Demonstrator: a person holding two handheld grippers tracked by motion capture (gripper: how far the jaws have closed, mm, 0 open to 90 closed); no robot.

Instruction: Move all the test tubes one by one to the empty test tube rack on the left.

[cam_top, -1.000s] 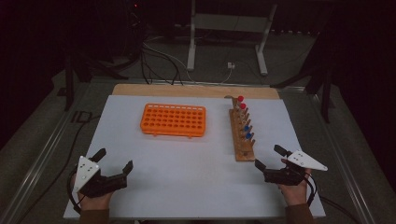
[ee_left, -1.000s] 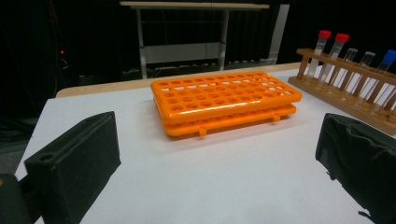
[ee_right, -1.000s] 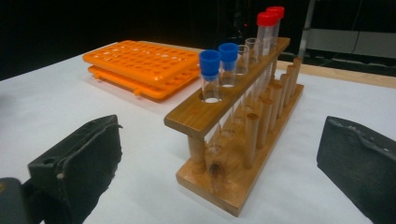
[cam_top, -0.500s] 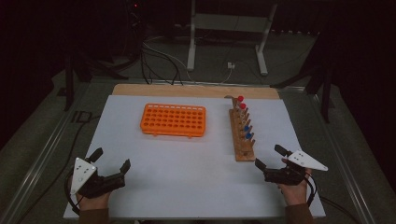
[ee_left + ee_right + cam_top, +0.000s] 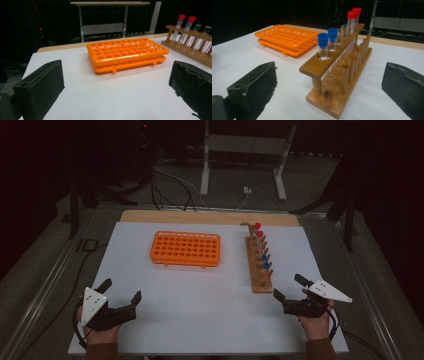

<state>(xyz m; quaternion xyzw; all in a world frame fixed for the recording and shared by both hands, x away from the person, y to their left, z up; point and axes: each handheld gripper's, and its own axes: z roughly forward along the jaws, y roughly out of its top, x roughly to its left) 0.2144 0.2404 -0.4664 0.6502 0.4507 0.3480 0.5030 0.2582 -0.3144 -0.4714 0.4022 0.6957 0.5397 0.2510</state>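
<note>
An orange tube rack (image 5: 185,249) (image 5: 126,53) (image 5: 288,37) with many empty holes lies flat on the white table top. To its right stands a wooden rack (image 5: 260,264) (image 5: 339,71) (image 5: 193,41) holding clear tubes: two with blue caps (image 5: 327,37) at the near end, two with red caps (image 5: 353,13) at the far end, uncapped ones between. My left gripper (image 5: 120,294) (image 5: 117,87) rests open near the front left of the table. My right gripper (image 5: 291,288) (image 5: 329,87) is open just short of the wooden rack's near end. Neither holds anything.
The white sheet (image 5: 210,310) covers a wooden board (image 5: 150,216) whose far edge shows. Beyond the table stand a metal frame (image 5: 242,165) and loose cables (image 5: 170,185) on the dark floor. Metal rails (image 5: 45,290) run along both sides.
My left gripper has shifted slightly back and turned a little. The right gripper has stayed in place, and the racks have not moved.
</note>
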